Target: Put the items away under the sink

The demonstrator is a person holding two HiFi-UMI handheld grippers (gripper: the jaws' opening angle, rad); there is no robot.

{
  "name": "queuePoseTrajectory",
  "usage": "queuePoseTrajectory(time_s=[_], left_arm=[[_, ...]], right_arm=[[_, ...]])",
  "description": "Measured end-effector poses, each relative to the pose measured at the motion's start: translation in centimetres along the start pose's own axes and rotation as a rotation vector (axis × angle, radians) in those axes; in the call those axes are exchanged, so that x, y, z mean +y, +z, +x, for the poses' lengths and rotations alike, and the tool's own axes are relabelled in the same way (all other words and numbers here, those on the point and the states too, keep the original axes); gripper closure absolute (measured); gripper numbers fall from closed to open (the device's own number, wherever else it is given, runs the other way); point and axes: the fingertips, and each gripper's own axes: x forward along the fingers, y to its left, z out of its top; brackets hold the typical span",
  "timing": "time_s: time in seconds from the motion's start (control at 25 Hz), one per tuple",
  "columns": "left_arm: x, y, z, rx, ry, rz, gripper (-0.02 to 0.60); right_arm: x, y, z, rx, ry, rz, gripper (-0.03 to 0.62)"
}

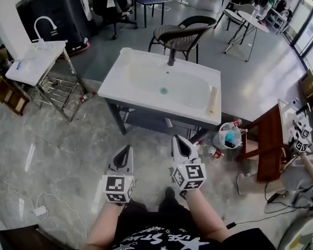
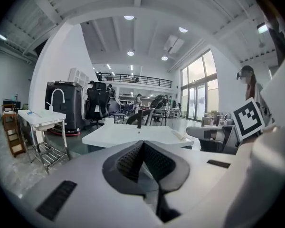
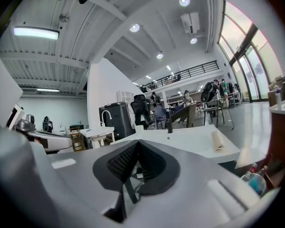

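A white sink vanity (image 1: 141,66) on a grey base stands ahead of me, with a black faucet (image 1: 171,56) and a cream roll (image 1: 213,101) on its right rim. On the floor by its right side lie a plastic bag with something blue (image 1: 227,137) and small bottles (image 1: 215,152). A red bottle (image 1: 86,96) lies on the floor to its left. My left gripper (image 1: 127,150) and right gripper (image 1: 178,140) hover side by side before the vanity, both shut and empty. The sink (image 2: 133,134) shows beyond the left gripper (image 2: 142,144). The roll (image 3: 217,139) and bottles (image 3: 253,176) show beyond the right gripper (image 3: 137,144).
A second small sink (image 1: 35,60) on a metal frame stands at the left, beside a wooden shelf (image 1: 8,94). A wicker chair (image 1: 180,35) sits behind the vanity. A red-brown wooden stand (image 1: 269,139) is at the right. A white cable and adapter (image 1: 40,211) lie on the floor at left.
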Motion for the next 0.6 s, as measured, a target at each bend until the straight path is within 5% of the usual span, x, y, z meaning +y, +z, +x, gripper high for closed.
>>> queuePoseTrajectory(time_s=[0.32, 0.6], left_arm=[[-9.3, 1.9, 5.2, -0.007, -0.051, 0.05, 0.572], [-13.5, 2.1, 7.7, -0.02, -0.012, 0.065, 0.572]], right_arm=[[-12.6, 0.5, -3.3, 0.007, -0.095, 0.03, 0.591], [-19.3, 1.1, -4.6, -0.008, -0.09, 0.036, 0.591]])
